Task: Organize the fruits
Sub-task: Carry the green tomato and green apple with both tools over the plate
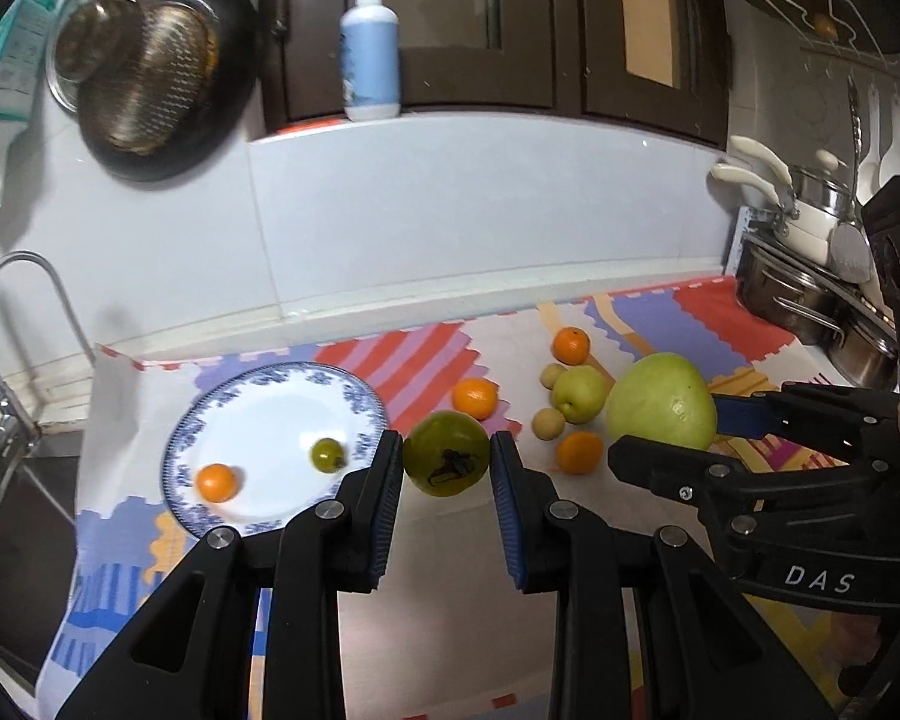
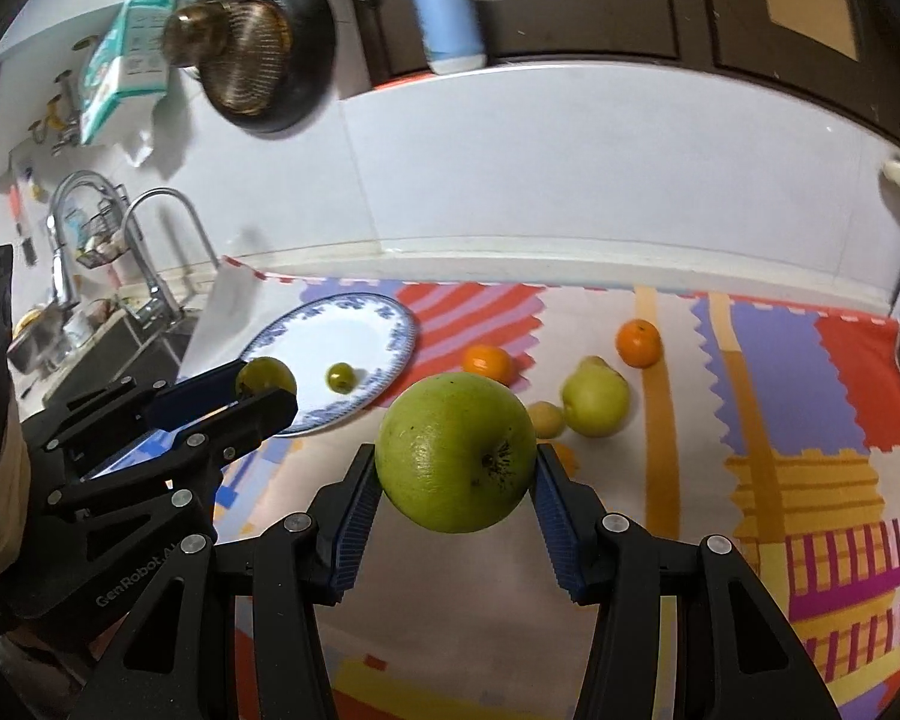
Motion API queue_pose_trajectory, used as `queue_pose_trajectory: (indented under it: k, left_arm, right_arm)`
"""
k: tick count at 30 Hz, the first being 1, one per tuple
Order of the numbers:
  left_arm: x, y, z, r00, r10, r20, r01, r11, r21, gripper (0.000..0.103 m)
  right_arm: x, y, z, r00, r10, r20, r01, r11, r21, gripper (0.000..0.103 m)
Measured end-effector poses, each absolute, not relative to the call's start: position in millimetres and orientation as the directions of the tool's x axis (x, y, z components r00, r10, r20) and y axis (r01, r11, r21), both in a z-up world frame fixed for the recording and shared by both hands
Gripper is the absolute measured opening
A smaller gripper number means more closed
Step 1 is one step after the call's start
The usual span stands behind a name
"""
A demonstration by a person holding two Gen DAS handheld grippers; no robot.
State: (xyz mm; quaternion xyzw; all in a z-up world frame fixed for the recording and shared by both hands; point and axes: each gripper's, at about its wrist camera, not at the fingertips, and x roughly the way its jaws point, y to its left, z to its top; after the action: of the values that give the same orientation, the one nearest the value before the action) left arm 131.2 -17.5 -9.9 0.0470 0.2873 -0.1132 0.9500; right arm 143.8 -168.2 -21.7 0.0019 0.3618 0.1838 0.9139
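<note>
Evidently both grippers carried fruit toward the plate (image 1: 177, 450): the left gripper (image 1: 447, 462) clenched a green tomato (image 1: 446, 461), while the right gripper (image 2: 456, 480) clamped a large green fruit (image 2: 456, 461) aloft above the mat (image 2: 810, 420).

On the counter (image 1: 462, 540), the plate (image 1: 270, 396) sits left of centre, holding two small fruits (image 1: 216, 482). Loose fruits (image 1: 576, 394) cluster right of it. A bottle (image 1: 370, 48) stands on the ledge at top centre; pots (image 1: 810, 294) sit far right.
</note>
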Motion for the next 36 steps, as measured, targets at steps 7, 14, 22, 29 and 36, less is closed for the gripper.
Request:
queue_pose_trajectory:
  k: [7, 14, 22, 29, 36]
  left_arm:
    - [121, -2, 4, 0.842, -0.154, -0.517, 0.200, 0.979, 0.034, 0.030]
    - [123, 13, 14, 0.864, -0.102, -0.494, 0.145, 0.988, 0.049, 0.030]
    - [141, 38, 25, 0.880, -0.030, -0.474, 0.073, 0.995, 0.072, 0.030]
    - [171, 62, 23, 0.870, 0.008, -0.494, 0.032, 0.997, 0.073, 0.030]
    - [211, 89, 6, 0.832, 0.042, -0.553, -0.005, 0.998, 0.067, 0.030]
  right_arm:
    - [141, -149, -11, 0.672, 0.378, -0.636, -0.391, 0.911, 0.128, 0.051]
    - [148, -135, 3, 0.686, 0.406, -0.605, -0.430, 0.896, 0.114, 0.051]
    - [175, -107, 14, 0.672, 0.455, -0.584, -0.488, 0.866, 0.112, 0.051]
    - [211, -77, 13, 0.656, 0.459, -0.599, -0.520, 0.850, 0.082, 0.051]
    - [253, -46, -5, 0.607, 0.454, -0.653, -0.543, 0.836, 0.077, 0.051]
